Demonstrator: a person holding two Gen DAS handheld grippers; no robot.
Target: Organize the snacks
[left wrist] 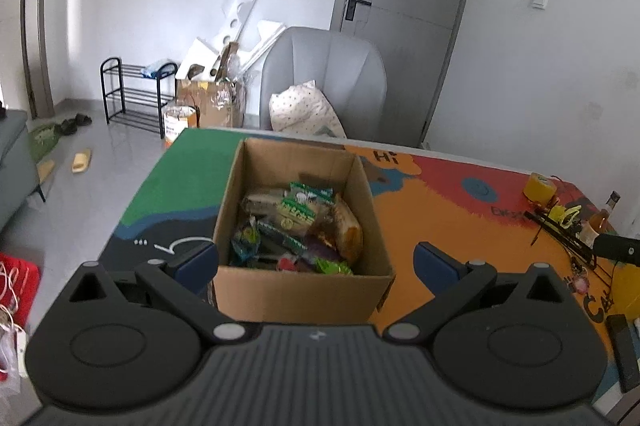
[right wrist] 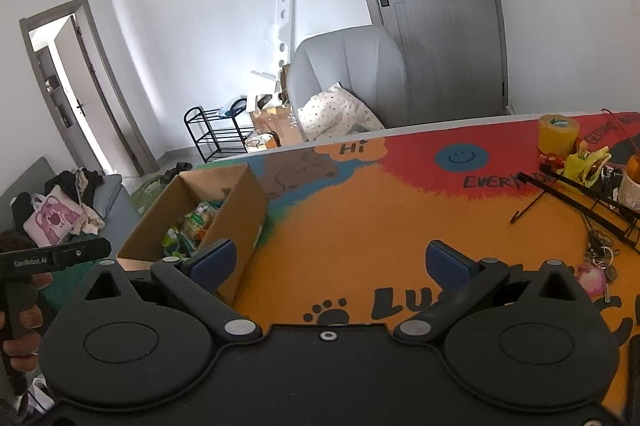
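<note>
— Where are the snacks, then?

— All in the cardboard box (left wrist: 304, 226), as far as I can see. It sits straight ahead of the left gripper (left wrist: 316, 258), just beyond its fingertips, so near that the box's front wall fills the gap between the blue pads (left wrist: 434, 262). Inside are green-printed packets (left wrist: 302, 207), an orange-brown bag (left wrist: 348, 226) on the tool's right side, and small bright wrappers at the bottom.

— Is that gripper holding anything?

— No. Its jaws stand wide apart with nothing between them. Same with the right gripper (right wrist: 332, 262): spread wide, empty, hanging over bare orange tablecloth (right wrist: 360, 226). From that tool the box (right wrist: 224, 209) lies ahead and off to its left, with its left pad overlapping the box's near corner.

— So what step is this?

— I'd say a pause between picks, or the very start or end; I can't tell which. No loose snack shows on the cloth in front of either tool.

— And to the right?

— A yellow tape roll (right wrist: 558, 135), a black wire rack (right wrist: 580, 201) tipped on the table, keys (right wrist: 598, 254), a bottle (left wrist: 600, 220). Clutter, not clearly snacks.

— What does the next move need?

— My guess: the left one goes forward and down over the box's rim, jaws kept wide, and closes lightly on one of the top packets; they look soft and crinkly. The near wall is the thing to clear first.
</note>
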